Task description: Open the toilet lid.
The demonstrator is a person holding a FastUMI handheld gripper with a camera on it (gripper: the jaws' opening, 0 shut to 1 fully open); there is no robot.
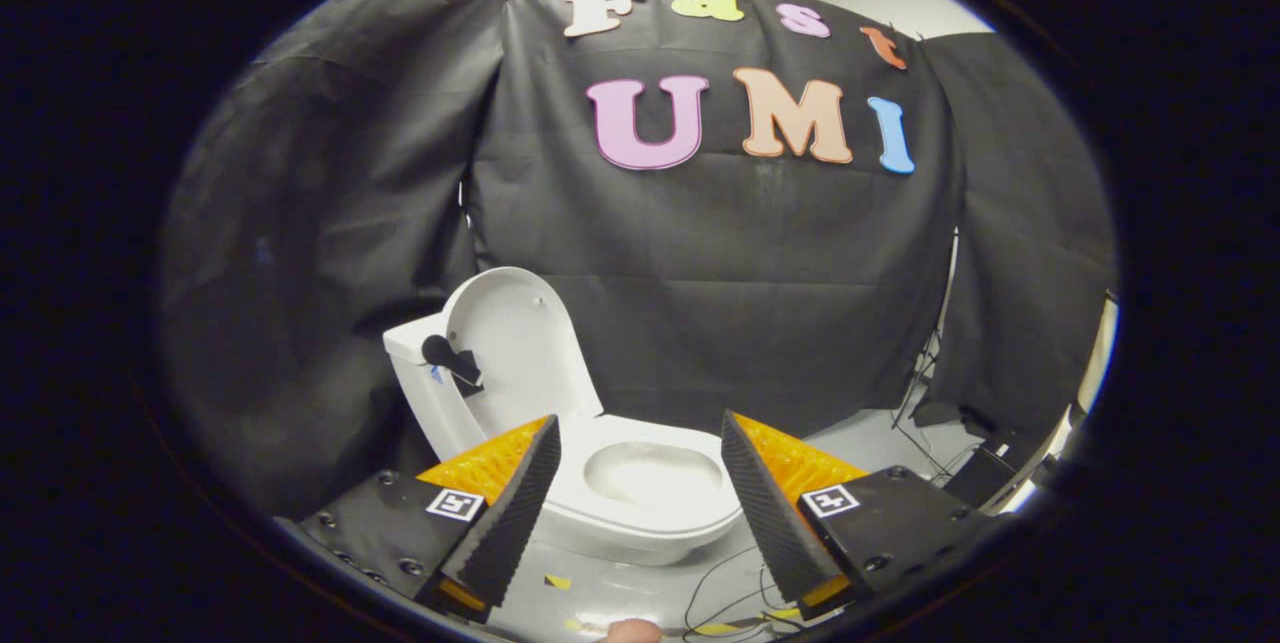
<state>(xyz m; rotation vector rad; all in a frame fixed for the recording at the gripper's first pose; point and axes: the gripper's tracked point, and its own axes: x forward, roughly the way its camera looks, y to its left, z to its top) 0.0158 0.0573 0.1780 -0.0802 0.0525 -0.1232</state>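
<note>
Black cloth walls a booth whose grey floor (880, 443) bears a white ceramic toilet (640, 513); its white oval plastic lid (515, 343) stands raised against the tank. Claw (640, 468) spread, empty, short of the bowl: lifting appears complete, so only withdrawal seems left.

No word, brand or number can be read on the task's things. Two square black-and-white coded markers are seen on the gripper (640, 418), one on the mount behind each finger: the left marker (455, 504) and the right marker (829, 500). Only block patterns are carried by them, no letters or digits. The fingers are held wide apart, with nothing gripped, and the toilet (585, 523) is seen between and beyond them. A small blue mark (437, 375) is found on the tank (408, 348), beyond the left finger, beside the raised lid (515, 333); it is too small to be read. A striped scrap of tape (557, 581) lies on the floor between the fingers, without writing.
</note>
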